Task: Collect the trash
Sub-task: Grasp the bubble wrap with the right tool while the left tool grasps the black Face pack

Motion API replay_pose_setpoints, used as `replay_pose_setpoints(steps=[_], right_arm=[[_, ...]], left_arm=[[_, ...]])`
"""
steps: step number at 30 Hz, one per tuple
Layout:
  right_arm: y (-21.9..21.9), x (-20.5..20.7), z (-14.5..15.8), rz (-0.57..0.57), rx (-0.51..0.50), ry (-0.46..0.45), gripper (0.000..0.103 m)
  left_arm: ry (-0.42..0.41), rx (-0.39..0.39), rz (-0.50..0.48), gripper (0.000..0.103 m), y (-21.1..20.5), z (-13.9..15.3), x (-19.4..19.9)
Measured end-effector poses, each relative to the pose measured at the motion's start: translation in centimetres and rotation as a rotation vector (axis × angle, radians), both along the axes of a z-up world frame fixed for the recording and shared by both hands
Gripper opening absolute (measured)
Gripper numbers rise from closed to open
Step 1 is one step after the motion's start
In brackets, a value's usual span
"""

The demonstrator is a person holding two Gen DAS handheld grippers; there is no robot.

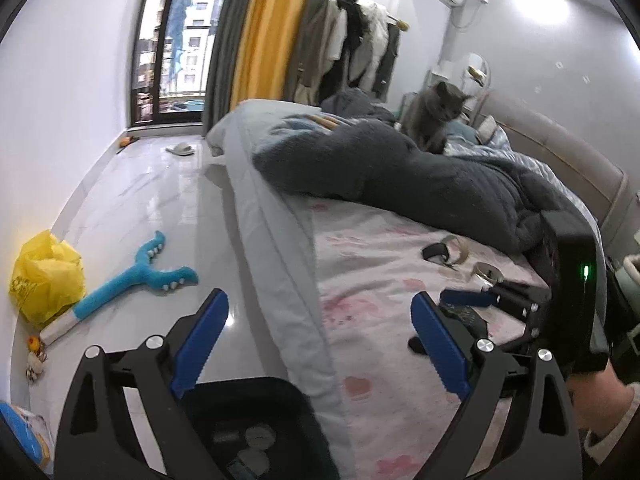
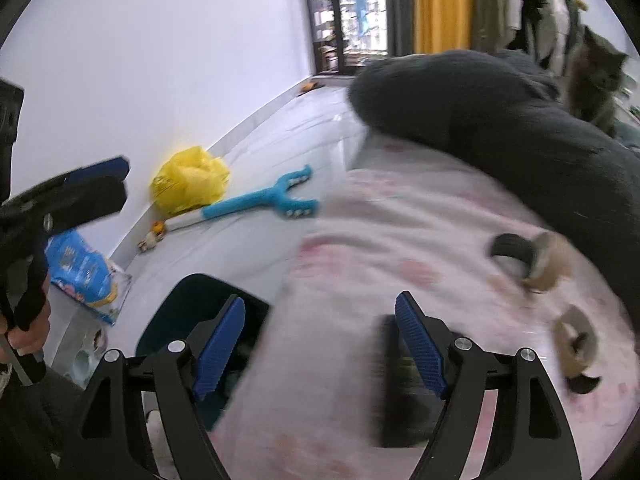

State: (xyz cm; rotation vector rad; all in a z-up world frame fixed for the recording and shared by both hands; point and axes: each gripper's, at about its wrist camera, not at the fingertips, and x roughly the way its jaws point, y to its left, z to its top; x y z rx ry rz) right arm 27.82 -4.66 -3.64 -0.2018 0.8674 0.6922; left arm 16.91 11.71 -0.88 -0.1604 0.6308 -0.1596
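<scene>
Both hand-held grippers, left (image 1: 320, 344) and right (image 2: 320, 344), gape apart over the bed (image 1: 360, 280); tape rolls (image 2: 576, 336) lie near a dark bin (image 2: 192, 300).

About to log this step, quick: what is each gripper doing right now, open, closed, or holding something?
Left gripper: open, holding nothing.
Right gripper: open, holding nothing.

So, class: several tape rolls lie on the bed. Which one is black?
The black roll, farthest from the right claw, beside the brownish roll; the other roll is tan.
</scene>
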Motion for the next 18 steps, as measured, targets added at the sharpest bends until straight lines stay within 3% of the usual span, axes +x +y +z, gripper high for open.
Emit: replay_pose_setpoints(steps=[7,18], right_arm=[[-5.3,2.4,0.3,-0.083,0.017,-0.012,0.079],[-8.6,3.6,-1.0,-0.127,-0.001,0.013,0.079]], left_arm=[[0.011,0.047,-0.068,0.094,-3.9,-0.9,1.9],[0.042,0.065,-0.213,0.094,-9.5,-2.8,3.8]])
